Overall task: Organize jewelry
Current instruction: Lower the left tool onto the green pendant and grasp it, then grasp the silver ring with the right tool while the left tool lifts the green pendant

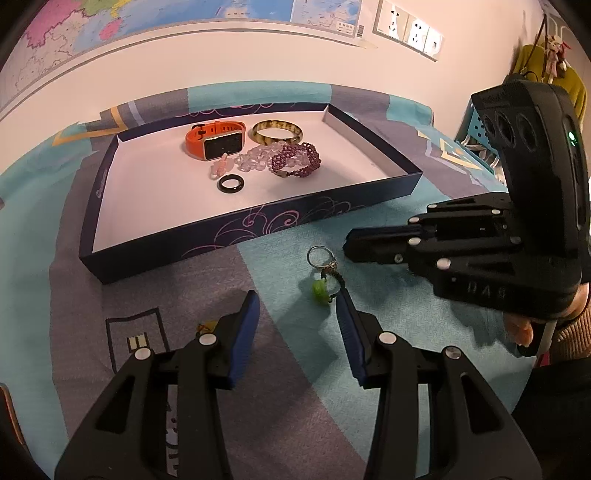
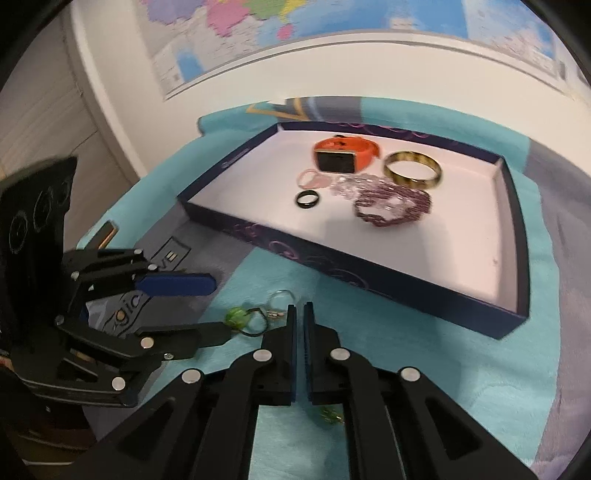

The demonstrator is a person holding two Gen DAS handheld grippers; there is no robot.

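The keychain [image 1: 323,275], with its metal ring, dark cord and green bead, lies on the teal and grey blanket [image 1: 388,369] just in front of the near wall of the tray [image 1: 258,225], outside it. In the left wrist view we see it at about one o'clock from our left gripper [image 1: 297,317], whose blue-padded fingers stand wide apart and hold nothing; the bead sits just beside the right-hand pad. Our right gripper [image 1: 349,245] reaches in from three o'clock, its tip just beside the keychain's ring.

From the right wrist view, our right gripper's fingers are nearly together with only a thin slit between them, nothing caught there, and the keychain's clasp is just at eleven o'clock from the tip.

Inside the tray, toward twelve o'clock, we see an orange smartwatch [image 1: 214,142], a yellowish bangle [image 1: 277,132], a purple bead bracelet [image 1: 295,159], a clear bead bracelet [image 1: 253,159], a small pink piece [image 1: 218,168] and a black ring [image 1: 231,183], all grouped close together. A wall map [image 1: 147,14] hangs behind.
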